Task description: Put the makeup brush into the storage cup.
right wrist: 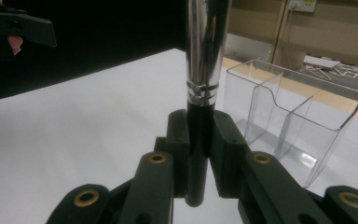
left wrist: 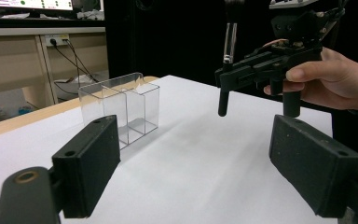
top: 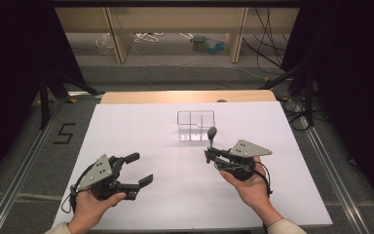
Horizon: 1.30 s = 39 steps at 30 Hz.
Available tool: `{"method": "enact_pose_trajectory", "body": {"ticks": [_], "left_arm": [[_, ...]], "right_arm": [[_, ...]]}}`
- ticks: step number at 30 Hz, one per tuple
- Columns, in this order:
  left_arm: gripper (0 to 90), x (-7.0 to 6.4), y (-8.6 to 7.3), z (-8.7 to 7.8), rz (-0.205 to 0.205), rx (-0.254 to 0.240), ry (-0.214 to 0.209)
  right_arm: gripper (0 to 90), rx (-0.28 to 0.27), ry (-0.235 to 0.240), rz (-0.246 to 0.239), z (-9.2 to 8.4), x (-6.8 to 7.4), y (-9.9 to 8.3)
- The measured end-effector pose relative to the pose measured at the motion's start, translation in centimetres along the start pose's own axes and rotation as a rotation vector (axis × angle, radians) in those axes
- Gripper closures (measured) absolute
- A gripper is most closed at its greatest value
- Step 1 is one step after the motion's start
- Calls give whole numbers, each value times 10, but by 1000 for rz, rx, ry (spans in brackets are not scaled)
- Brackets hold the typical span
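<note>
The right gripper [top: 210,157] is clenching a makeup brush [top: 211,138] by the black lower end of its handle, jaws pinched tight on it, and the brush is standing upright with its dark head at the top. Seen from above it is hanging just at five o'clock of the clear plastic organizer [top: 196,126], near it but not yet over any compartment. In the right gripper view the shiny metal sleeve [right wrist: 206,51] is rising straight out of the jaws, and the handle's butt is poking out below them.

The left gripper [top: 137,169] is idling down at seven o'clock on the white desk [top: 175,204], jaws released and wide apart, holding nothing.

How will this brush handle? It is looking light and stiff, so no sag to worry about, but that polished sleeve is likely slippery, so the matte black handle is the better place to grip, just where the jaws are sitting now. The head looks soft and easily crushed, best left untouched. The organizer is probably light too, thin-walled and easy to nudge, so a bump from the handle could be sliding it across the desk
</note>
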<state>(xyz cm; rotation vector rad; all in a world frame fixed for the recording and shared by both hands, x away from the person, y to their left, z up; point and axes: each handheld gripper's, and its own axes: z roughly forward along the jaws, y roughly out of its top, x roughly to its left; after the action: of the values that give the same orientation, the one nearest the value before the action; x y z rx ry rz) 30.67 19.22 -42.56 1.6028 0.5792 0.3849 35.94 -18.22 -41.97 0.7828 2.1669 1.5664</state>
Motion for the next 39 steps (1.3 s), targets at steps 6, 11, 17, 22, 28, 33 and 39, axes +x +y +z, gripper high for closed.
{"method": "enact_pose_trajectory", "body": {"ticks": [6, 11, 17, 22, 28, 33, 39], "left_arm": [[161, 1, 0, 0, 0, 0, -1], [162, 0, 0, 0, -13, 0, 6], [163, 1, 0, 0, 3, 2, 0], [163, 1, 0, 0, 1, 2, -1], [163, 0, 0, 1, -4, 2, -3], [163, 0, 0, 1, -1, 4, -2], [164, 1, -1, 2, -6, -6, -9]], "right_arm": [[793, -5, -2, 8, 1, -2, 1], [793, -6, -9, 7, 2, -5, 2], [792, -19, -27, 7, 2, -9, 4], [793, -7, -27, 9, 3, -12, 6], [793, -21, -31, 11, 6, -14, 7], [793, -24, -39, 12, 6, -16, 9], [792, -21, -54, 10, 6, -19, 10]]}}
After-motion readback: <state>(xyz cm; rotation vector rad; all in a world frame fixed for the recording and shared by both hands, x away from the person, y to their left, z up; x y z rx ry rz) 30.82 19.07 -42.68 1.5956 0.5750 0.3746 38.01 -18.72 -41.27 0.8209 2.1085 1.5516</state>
